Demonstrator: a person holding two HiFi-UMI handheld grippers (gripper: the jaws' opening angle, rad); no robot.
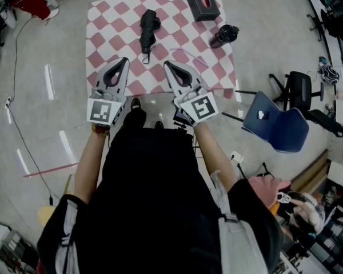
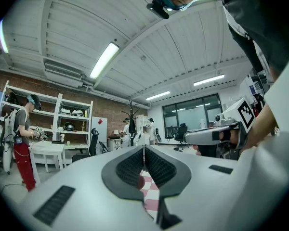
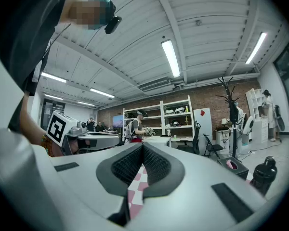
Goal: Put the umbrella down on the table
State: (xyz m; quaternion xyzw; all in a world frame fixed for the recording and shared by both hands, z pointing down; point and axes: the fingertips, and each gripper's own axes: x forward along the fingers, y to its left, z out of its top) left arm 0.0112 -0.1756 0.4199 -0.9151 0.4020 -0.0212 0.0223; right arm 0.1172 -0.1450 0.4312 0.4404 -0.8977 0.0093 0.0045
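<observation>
A grey workshop floor [image 1: 274, 33] surrounds a counter [image 1: 214, 67] draped in a pink-and-white checked cloth [image 1: 111, 21], and I stand at its near edge with a gripper in each hand.

Only the head view shows the umbrella [image 1: 148, 29]. It is black, folded up short and thick, and lies flat on the cloth in the far middle of the counter, with a thin end pointing back toward me. It sits ahead of and between my two grippers, apart from both. Beyond it to the right are a black tissue box [image 1: 201, 2] with a pink opening and a black bottle [image 1: 224, 36]. A blue chair [image 1: 274, 127] stands off the counter's right side.

My left gripper [image 1: 124, 60] is held level over the near edge. Its own view shows the fingers [image 2: 132, 166] pressed together with nothing between them, just a strip of checks below. That view also takes in a brick wall, white shelves [image 2: 72, 121], a coat stand [image 2: 131, 114] and a person in red trousers [image 2: 21, 138].

My right gripper [image 1: 167, 64] is level too, its fingers [image 3: 156, 166] pressed together and empty. Its view shows the tissue box and bottle low at the right, and the left gripper's marker cube alongside.
</observation>
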